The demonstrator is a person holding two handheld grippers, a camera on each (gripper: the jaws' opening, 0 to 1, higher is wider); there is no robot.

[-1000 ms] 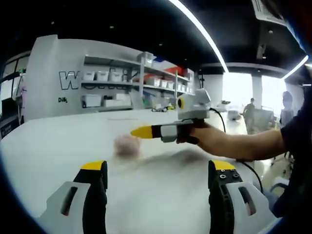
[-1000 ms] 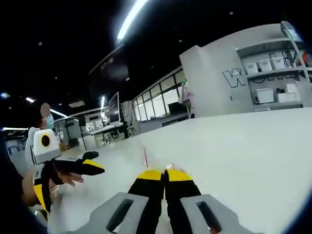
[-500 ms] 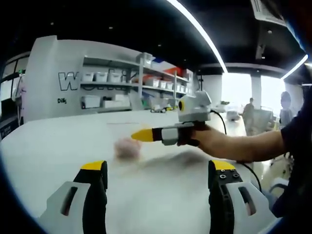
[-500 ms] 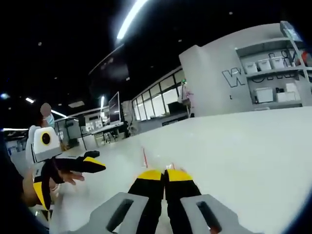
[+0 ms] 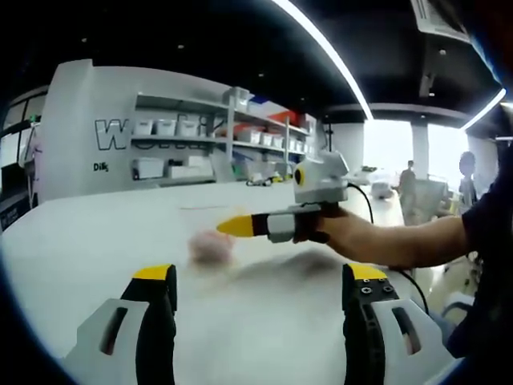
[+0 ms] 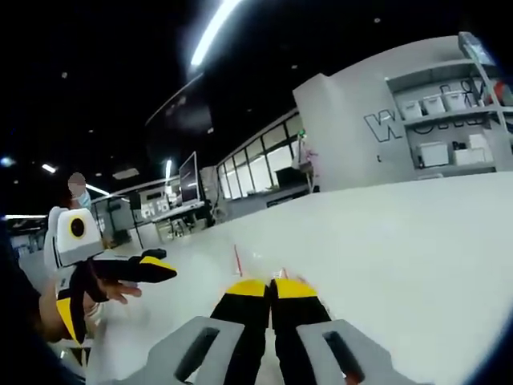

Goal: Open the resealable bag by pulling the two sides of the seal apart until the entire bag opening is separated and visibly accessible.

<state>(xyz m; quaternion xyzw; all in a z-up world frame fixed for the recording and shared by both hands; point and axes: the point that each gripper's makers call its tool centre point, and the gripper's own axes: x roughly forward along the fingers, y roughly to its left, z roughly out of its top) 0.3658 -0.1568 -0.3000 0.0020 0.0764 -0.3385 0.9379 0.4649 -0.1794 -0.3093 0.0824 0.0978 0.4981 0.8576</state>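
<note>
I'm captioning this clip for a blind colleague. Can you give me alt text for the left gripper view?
A hand holds the grey, yellow-tipped right gripper, jaws shut, above a wide white table, near a blurred pinkish lump. The left gripper, jaws wide open, rises from the bottom; white shelving with bins stands behind.

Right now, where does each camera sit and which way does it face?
Left gripper view: on the left gripper, jaws wide open, facing across the white table toward shelves; the right gripper and forearm enter from the right.
Right gripper view: on the right gripper, jaws shut, facing windows; left gripper enters.
Shared: table, shelves.
</note>
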